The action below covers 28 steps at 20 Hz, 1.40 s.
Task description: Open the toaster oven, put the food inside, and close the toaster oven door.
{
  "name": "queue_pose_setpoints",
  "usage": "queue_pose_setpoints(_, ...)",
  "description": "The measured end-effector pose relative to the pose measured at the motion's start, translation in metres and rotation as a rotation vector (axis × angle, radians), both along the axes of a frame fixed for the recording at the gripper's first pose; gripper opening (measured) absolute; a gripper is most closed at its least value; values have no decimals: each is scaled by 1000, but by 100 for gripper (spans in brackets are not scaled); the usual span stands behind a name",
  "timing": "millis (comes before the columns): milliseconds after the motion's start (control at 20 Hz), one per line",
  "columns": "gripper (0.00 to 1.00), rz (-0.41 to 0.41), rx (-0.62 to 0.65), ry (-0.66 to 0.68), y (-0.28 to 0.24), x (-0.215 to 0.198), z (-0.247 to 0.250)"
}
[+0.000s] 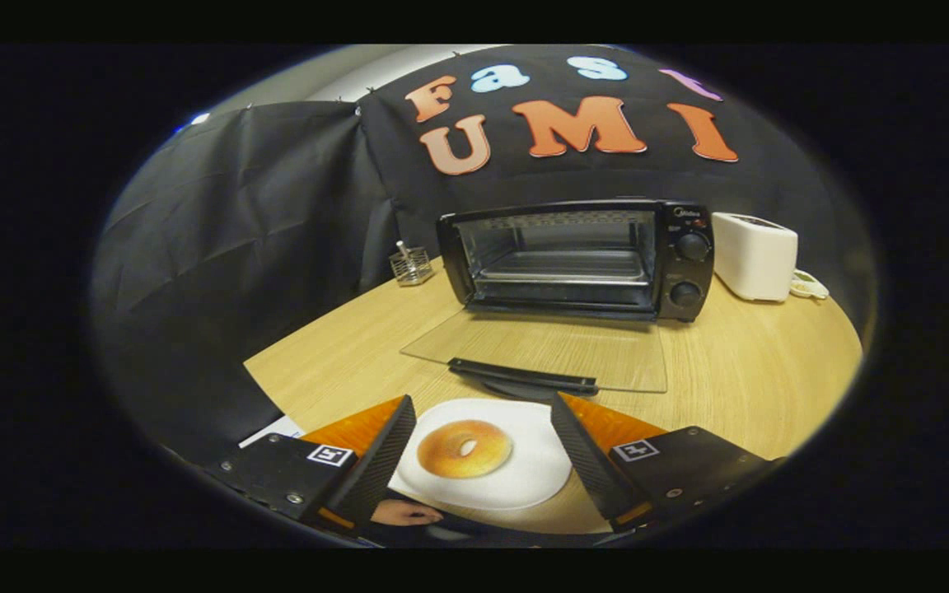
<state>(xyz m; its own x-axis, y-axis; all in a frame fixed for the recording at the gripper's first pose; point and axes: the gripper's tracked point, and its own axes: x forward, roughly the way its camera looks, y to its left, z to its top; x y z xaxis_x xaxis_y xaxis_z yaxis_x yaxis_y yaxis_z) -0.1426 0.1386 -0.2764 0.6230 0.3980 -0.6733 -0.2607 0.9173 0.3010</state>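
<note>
We see our tongs [479, 412] spread wide over a plate [524, 478] bearing one bagel [464, 448] — toaster oven [577, 259] beyond, door [549, 352] down, cavity empty.

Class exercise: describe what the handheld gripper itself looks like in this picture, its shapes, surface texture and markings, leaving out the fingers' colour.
The gripper has two wedge-shaped fingers with ribbed inner faces. Each sits on a flat black plate fixed with small screws and carrying a square black-and-white marker. Orange panels show behind the fingers.

Glossy glazed bagel [464, 447] on a smooth plate [524, 478], wood-grain table [754, 371], clear glass oven door [557, 350].
</note>
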Motion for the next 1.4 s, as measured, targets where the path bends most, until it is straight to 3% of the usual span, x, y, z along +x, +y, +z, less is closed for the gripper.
queue_pose_setpoints(300, 94, 86, -27, 60, 15, -31, -16)
queue_pose_setpoints(500, 83, 100, -91, 83, 12, -41, -32)
queue_pose_setpoints(650, 66, 99, -137, 68, 9, -41, -36)
queue_pose_setpoints(800, 58, 103, -140, 68, 10, -42, -38)
queue_pose_setpoints(1050, 21, 69, -106, 93, 12, -38, -40)
queue_pose_setpoints(1150, 16, 56, -82, 89, 14, -36, -35)
queue_pose_setpoints(1400, 15, 2, 28, 33, 20, -16, -8)
